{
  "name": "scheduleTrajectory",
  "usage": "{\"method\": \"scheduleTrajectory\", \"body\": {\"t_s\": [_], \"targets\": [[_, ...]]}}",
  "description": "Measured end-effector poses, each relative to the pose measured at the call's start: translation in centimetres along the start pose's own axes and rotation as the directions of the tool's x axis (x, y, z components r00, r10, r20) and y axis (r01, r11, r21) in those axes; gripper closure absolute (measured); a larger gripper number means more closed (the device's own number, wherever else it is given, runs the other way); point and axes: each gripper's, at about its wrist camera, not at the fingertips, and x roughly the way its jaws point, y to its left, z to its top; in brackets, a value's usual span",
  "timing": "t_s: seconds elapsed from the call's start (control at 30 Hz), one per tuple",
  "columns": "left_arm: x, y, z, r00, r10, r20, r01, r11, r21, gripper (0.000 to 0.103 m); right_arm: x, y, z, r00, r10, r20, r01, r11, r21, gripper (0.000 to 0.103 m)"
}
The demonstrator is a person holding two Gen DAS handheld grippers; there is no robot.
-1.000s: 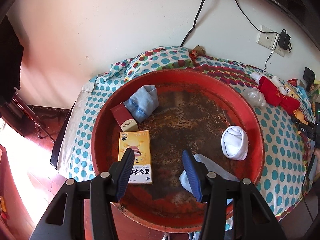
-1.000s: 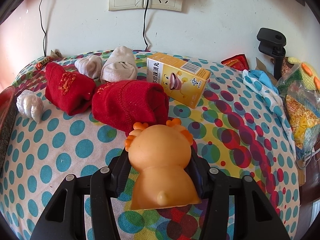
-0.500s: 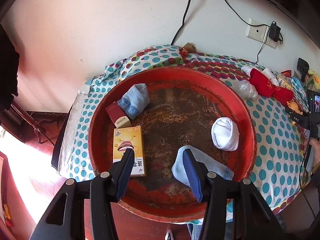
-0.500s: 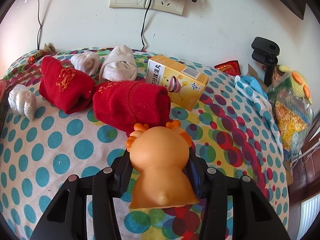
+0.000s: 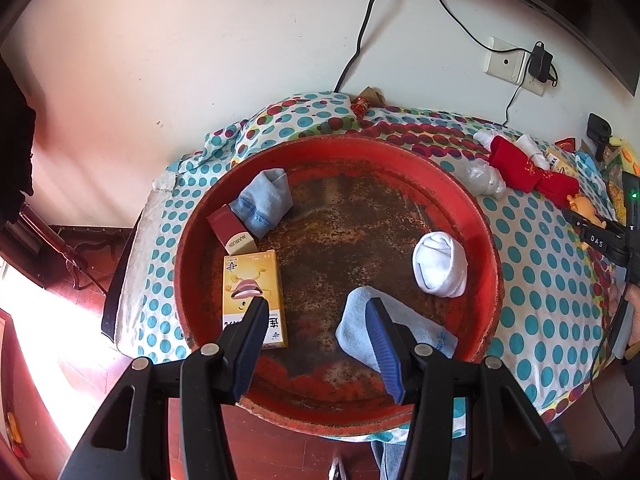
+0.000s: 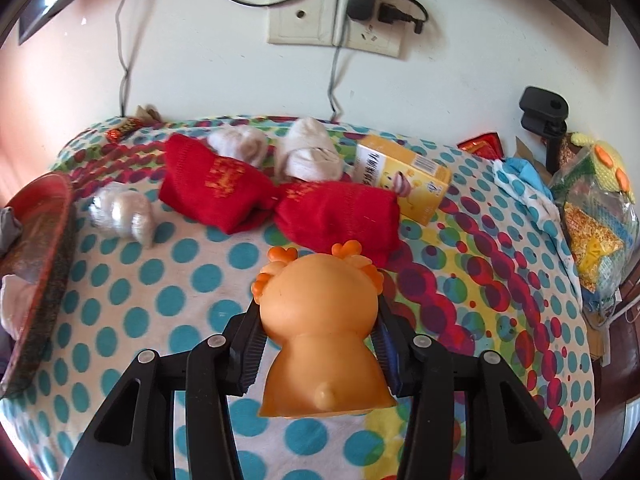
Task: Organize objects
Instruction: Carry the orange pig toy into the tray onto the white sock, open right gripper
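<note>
Fingers of the right gripper (image 6: 318, 344) are clenched on an orange rubber animal toy (image 6: 320, 336), held above the polka-dot cloth (image 6: 132, 300) just short of two red socks (image 6: 276, 204) and a yellow medicine box (image 6: 404, 176). Over by the round red tray (image 5: 188, 240), the left gripper (image 5: 318, 344) hangs released with nothing between its fingers — in the tray lie a yellow carton (image 5: 250, 280), a small maroon box (image 5: 230, 232), two light blue socks (image 5: 264, 200) and a rolled white sock (image 5: 440, 264).
</note>
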Motion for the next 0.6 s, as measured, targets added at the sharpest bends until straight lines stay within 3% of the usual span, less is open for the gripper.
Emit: {"method": "scheduleTrajectory", "body": {"t_s": [0.6], "targets": [[-1.0, 1.4, -0.1, 1.0, 0.012, 0.005, -0.012, 0.999, -0.033, 0.051, -5.2, 10.9, 2.2, 0.979, 0.199, 0.05, -0.188, 0.967, -0.173, 0.058]]}}
